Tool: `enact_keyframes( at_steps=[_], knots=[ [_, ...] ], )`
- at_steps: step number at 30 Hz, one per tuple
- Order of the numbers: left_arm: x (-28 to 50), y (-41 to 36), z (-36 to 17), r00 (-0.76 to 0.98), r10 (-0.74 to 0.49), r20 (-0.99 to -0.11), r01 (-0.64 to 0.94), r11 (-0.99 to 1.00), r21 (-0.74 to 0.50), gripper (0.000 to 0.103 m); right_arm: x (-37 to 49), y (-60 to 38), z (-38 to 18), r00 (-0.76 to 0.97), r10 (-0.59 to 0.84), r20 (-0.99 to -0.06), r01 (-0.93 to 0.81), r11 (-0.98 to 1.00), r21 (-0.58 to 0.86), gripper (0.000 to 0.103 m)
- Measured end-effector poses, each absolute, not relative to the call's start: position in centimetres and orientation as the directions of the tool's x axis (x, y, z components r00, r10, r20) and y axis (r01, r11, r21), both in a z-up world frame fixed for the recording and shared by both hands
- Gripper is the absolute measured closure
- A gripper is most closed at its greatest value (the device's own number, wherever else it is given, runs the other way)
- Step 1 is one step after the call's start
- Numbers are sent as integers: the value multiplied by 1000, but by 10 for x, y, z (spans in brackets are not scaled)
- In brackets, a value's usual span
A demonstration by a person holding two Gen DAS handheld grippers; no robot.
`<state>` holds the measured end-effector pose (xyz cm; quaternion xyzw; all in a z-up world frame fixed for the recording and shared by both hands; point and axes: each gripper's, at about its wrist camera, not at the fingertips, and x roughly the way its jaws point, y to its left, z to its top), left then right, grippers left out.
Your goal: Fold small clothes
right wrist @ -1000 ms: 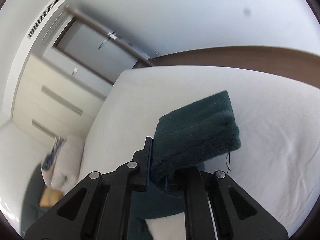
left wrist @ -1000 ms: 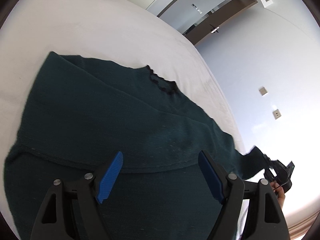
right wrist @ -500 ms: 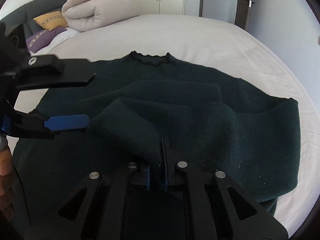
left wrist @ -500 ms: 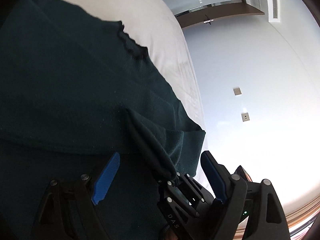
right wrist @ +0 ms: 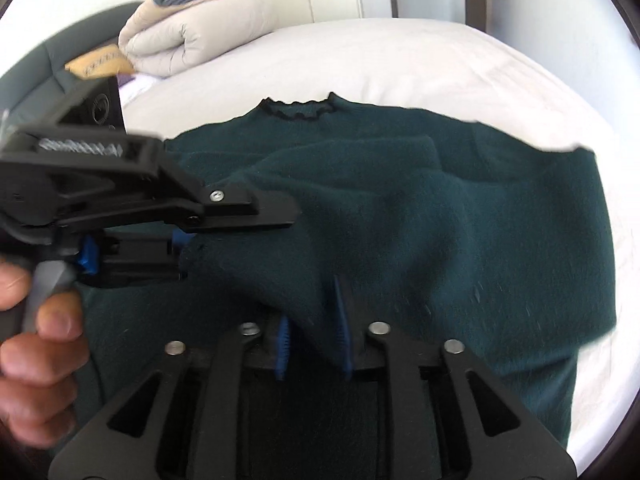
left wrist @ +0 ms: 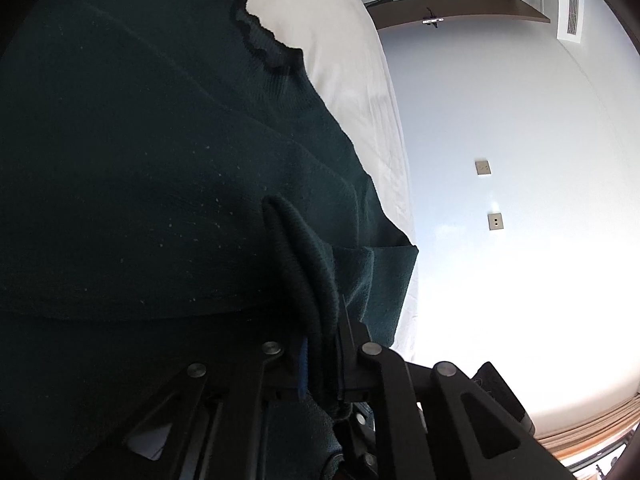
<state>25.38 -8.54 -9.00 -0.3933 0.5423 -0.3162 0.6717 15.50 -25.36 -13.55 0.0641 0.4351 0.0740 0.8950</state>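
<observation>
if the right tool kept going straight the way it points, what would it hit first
Most likely the dark green knit sweater itself: the right tool already has a fold of it between its fingers, with the body spread ahead toward the frilled collar. Beyond lies the white bed; depth is unclear.

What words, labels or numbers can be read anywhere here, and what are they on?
White lettering on the left hand-held gripper: too blurred to read.
Round emblem on that gripper: too blurred to read.
Green sweater: no text shows.
</observation>
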Motion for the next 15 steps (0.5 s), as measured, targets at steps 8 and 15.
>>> enact_keyframes(
  at_steps=[8, 15],
  knots=[
    [264, -62, -25, 321, -802, -504, 154, 569, -808, 96, 105, -348, -136, 691, 416, -592, 124, 738, 663, 40],
    [272, -10, -9, 431, -740, -516, 167, 628, -760, 96, 110, -414, -174, 784, 459, -418, 236, 401, 885, 40]
  ],
)
